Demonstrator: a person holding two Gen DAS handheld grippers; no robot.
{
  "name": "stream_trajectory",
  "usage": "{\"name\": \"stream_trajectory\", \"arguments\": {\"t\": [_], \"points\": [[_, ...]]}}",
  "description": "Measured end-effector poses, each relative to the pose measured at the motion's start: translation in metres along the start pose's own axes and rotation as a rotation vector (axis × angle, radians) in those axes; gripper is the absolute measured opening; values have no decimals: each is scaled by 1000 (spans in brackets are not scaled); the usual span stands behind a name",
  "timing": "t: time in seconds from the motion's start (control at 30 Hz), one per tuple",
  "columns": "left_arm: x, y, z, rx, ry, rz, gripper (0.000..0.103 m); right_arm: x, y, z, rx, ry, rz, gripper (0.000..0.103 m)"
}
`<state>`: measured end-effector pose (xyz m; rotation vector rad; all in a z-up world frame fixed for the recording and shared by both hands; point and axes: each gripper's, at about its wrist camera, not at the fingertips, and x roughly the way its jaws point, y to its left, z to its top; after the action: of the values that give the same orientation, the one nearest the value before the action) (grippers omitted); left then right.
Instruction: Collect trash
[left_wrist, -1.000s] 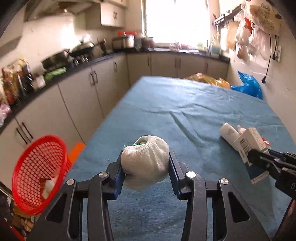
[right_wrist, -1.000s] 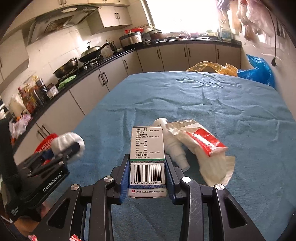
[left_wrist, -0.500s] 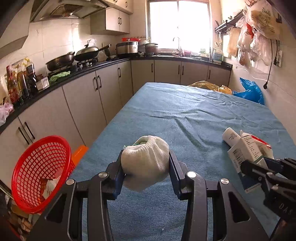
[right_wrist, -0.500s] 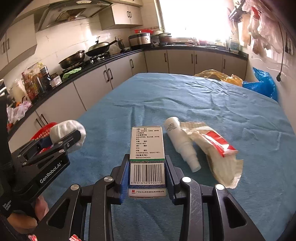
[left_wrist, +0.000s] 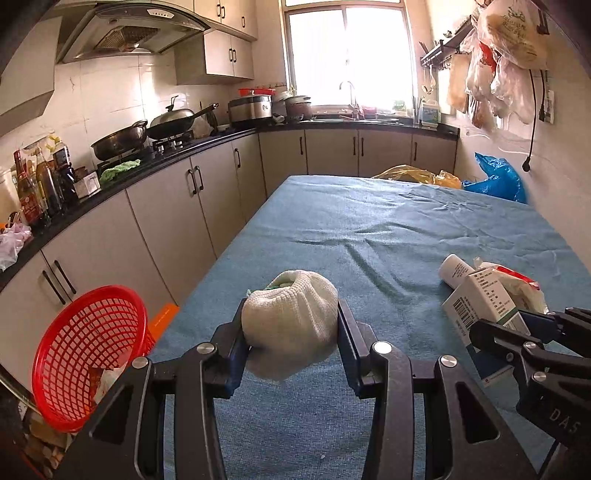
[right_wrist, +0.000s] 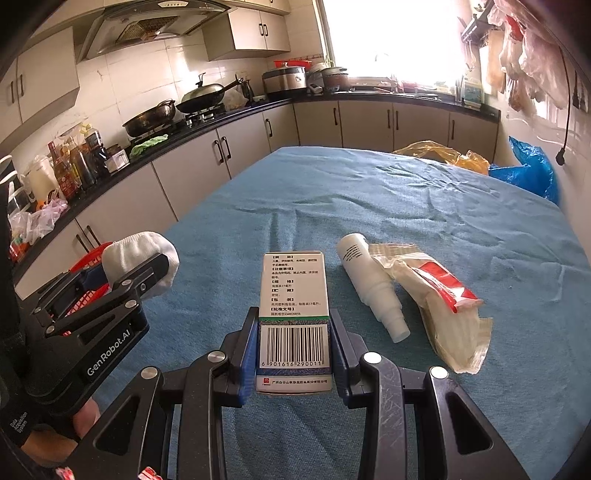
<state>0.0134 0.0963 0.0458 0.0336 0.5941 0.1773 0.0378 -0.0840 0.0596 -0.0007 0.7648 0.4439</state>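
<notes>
The left claw (left_wrist: 290, 328) pinched the white cloth wad (left_wrist: 290, 323), the right claw (right_wrist: 294, 347) the carton (right_wrist: 293, 295); best kept clamped until over the red basket (left_wrist: 88, 354) at eight o'clock

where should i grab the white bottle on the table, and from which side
Grip the bottle across its wide body, just behind the narrow neck, coming straight down from above. It lies flat on the blue cloth with its right flank against the wrapper, so a sideways approach is blocked there.
</notes>
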Motion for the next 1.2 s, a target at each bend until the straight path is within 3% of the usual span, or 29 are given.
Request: {"name": "stream_trajectory", "arguments": {"t": [1.2], "points": [[-1,-1,1,4,-12,24,42,-3,5,-3,-2,-16,-6,38]]}}
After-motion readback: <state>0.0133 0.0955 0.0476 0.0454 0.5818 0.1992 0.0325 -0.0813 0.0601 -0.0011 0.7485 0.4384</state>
